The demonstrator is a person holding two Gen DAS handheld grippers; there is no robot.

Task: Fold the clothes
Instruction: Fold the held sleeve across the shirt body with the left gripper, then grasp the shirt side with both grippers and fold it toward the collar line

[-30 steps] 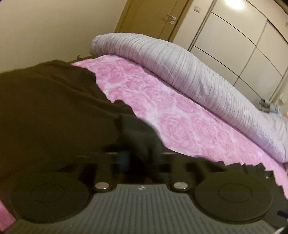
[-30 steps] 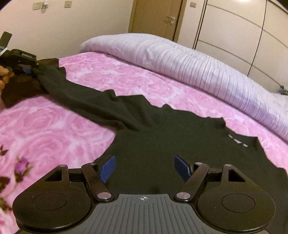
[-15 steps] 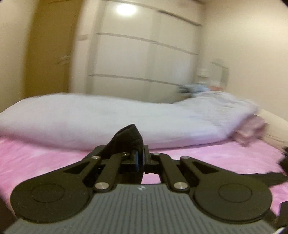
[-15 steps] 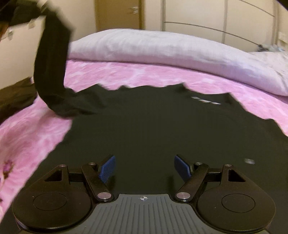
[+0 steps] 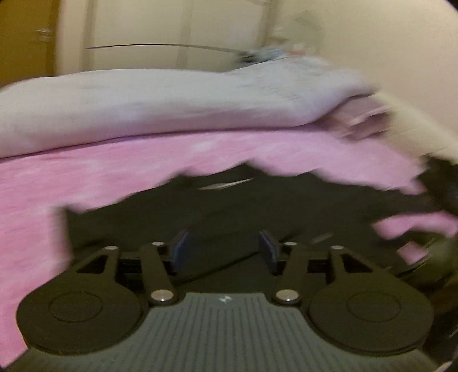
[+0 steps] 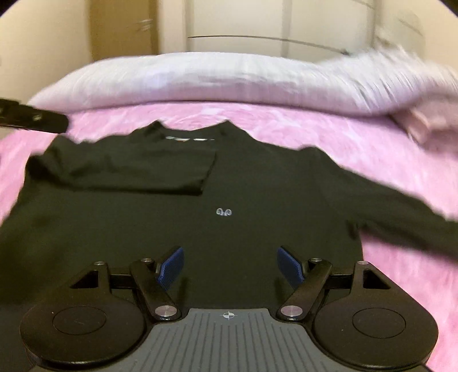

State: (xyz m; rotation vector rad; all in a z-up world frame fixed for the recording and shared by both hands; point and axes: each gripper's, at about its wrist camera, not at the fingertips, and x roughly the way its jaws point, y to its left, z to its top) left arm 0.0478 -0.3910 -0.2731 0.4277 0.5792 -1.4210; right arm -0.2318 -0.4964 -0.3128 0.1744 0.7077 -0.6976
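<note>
A black long-sleeved shirt (image 6: 229, 200) lies flat on the pink bedspread (image 6: 343, 137), collar at the far side. Its left sleeve (image 6: 137, 168) is folded across the chest. Its right sleeve (image 6: 400, 206) stretches out to the right. My right gripper (image 6: 229, 264) is open and empty, low over the shirt's lower part. My left gripper (image 5: 223, 251) is open and empty over the shirt (image 5: 229, 211). The left gripper's tip also shows at the left edge of the right wrist view (image 6: 31, 120). Both views are blurred.
A rolled grey-lilac duvet (image 6: 217, 80) lies along the far side of the bed. Behind it stand a wardrobe (image 6: 257, 25) and a wooden door (image 6: 123, 28). Pink bedspread surrounds the shirt on all sides.
My left gripper carried the sleeve over the shirt's chest, opened and let it go. The sleeve now lies folded across the chest. My right gripper stayed open and shifted right.
</note>
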